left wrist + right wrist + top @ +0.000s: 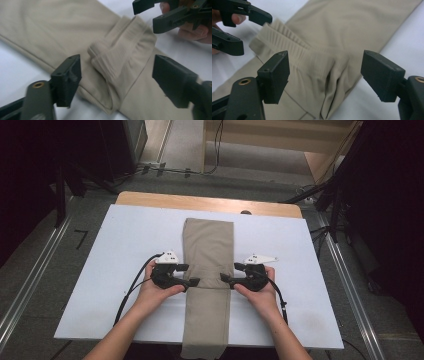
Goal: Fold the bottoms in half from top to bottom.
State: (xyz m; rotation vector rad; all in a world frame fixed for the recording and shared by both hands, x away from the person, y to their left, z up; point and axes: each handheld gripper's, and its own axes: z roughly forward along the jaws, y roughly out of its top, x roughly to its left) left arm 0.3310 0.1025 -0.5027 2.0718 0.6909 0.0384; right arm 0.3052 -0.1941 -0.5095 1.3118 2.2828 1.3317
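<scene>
Long beige ribbed fabric garment lies folded down the middle of the white board on the table, near end hanging over the edge. Left gripper and right gripper flank the bunched ribbed waistband fold, jaws spread, gripping nothing; the cloth sits between each pair.

A: What do the claws look like?
B: The left claw and right claw are black with blocky jaws, brass screws, grey three-cornered plates and black cables; the person's forearms are bare.
</scene>
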